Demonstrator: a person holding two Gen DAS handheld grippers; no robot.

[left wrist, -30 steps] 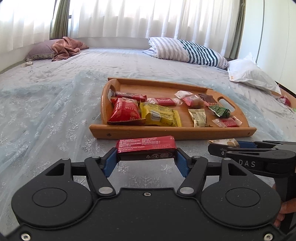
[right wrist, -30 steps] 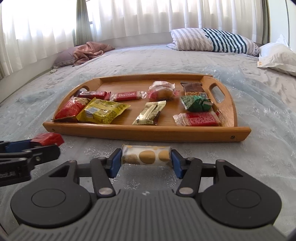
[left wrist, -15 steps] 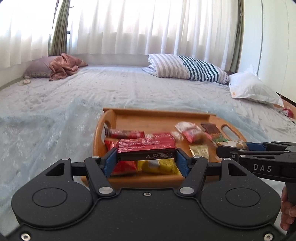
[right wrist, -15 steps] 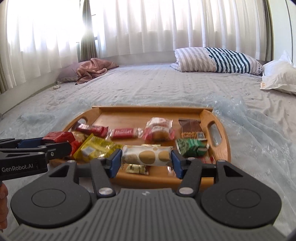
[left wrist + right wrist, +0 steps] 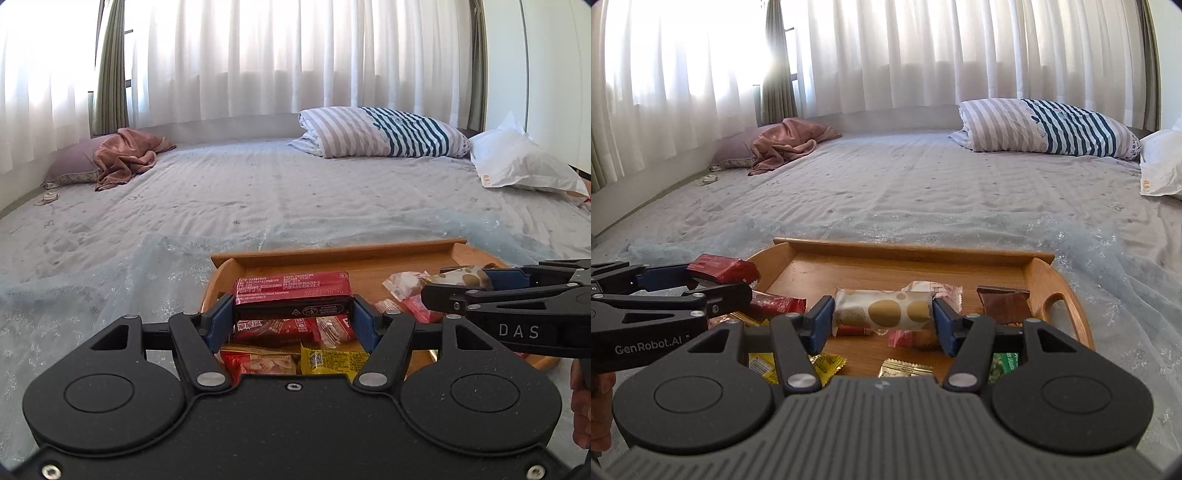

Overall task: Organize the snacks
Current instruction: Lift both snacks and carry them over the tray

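In the left view, our left gripper (image 5: 293, 317) clamps the red bar (image 5: 292, 295) crosswise at lower centre, above the tray (image 5: 340, 250). In the right view, our right gripper (image 5: 882, 325) grips the spotted packet (image 5: 884, 313) crosswise, the tray's bare wood lying just ahead

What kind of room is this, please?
Most likely a bedroom: the wooden tray sits on a wide bed with a striped pillow, and sheer curtains cover the windows behind.
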